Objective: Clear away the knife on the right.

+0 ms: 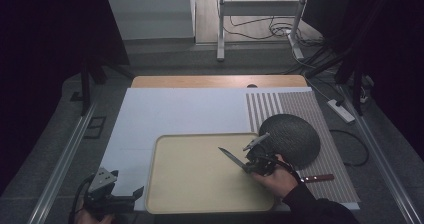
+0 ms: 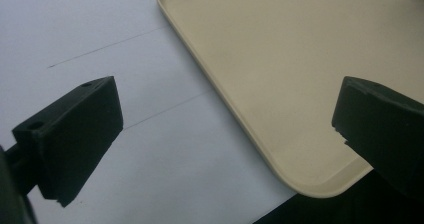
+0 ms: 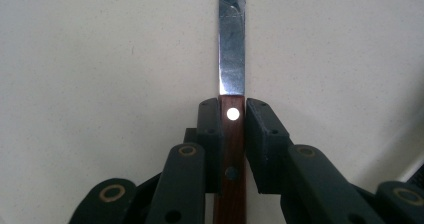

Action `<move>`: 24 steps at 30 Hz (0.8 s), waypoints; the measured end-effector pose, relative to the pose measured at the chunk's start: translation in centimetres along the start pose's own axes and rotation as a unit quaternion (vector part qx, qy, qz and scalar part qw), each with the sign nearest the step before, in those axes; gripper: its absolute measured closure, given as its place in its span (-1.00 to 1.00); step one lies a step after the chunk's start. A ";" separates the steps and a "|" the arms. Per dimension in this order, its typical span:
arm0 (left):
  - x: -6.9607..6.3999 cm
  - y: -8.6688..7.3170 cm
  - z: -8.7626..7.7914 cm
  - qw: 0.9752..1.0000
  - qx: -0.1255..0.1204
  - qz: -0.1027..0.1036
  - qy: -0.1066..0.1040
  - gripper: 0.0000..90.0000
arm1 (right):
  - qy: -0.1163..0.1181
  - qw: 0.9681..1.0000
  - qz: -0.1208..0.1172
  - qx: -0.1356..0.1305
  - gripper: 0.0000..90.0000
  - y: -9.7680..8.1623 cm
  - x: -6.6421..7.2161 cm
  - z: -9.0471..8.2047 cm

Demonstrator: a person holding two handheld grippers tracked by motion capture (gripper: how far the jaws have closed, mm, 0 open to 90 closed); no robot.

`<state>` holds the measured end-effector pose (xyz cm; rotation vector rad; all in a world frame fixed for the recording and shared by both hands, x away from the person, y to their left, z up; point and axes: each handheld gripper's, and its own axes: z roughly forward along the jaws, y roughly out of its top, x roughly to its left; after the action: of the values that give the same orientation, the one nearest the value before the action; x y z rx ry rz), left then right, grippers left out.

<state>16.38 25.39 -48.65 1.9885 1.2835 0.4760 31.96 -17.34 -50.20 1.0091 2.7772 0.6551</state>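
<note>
A table knife (image 1: 230,157) with a steel blade and a brown wooden handle is held over the beige tray (image 1: 195,184). My right gripper (image 1: 248,166) is shut on its handle, and the blade points left and away across the tray. In the right gripper view the two black jaws clamp the handle just behind the blade (image 3: 231,59), the right gripper (image 3: 232,109) hanging over the bare tray floor (image 3: 100,59). My left gripper (image 1: 136,194) rests at the tray's near left corner. Its jaws stand wide apart in the left gripper view, the left gripper (image 2: 225,114) holding nothing above the tray's rim (image 2: 240,119).
A dark round plate (image 1: 292,134) lies on a striped placemat (image 1: 332,154) right of the tray. A second wooden-handled utensil (image 1: 320,177) lies on that mat beside my right hand. A white sheet (image 1: 180,109) covers the table behind and left of the tray.
</note>
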 end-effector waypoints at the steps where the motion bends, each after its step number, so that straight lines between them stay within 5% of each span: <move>1: 0.0 0.0 0.0 1.000 0.000 0.000 -0.001 -1.00 | 0.004 1.000 0.000 0.001 0.70 0.0 -0.1 0.0; 6: 0.0 0.0 0.0 1.000 0.001 0.001 -0.001 -1.00 | 0.003 1.000 0.003 -0.020 0.22 0.2 -0.6 -0.8; 9: -0.1 0.0 0.1 1.000 0.002 0.003 0.000 -1.00 | 0.019 0.999 -0.022 -0.040 0.49 0.8 -0.4 -1.4; 13: -0.1 0.0 0.1 1.000 0.003 0.004 0.000 -1.00 | 0.036 0.997 -0.064 -0.031 1.00 1.7 0.8 -0.8; 18: 0.0 0.0 0.1 1.000 0.002 0.003 -0.001 -1.00 | 0.029 0.995 -0.092 -0.002 1.00 2.3 1.5 1.4; 24: 0.0 0.0 0.0 1.000 0.001 0.003 -0.002 -1.00 | 0.015 0.998 -0.063 -0.002 1.00 1.9 0.3 1.2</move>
<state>16.39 25.34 -48.67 1.9946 1.2762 0.4747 33.12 -15.38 -50.40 0.8215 2.8350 0.6621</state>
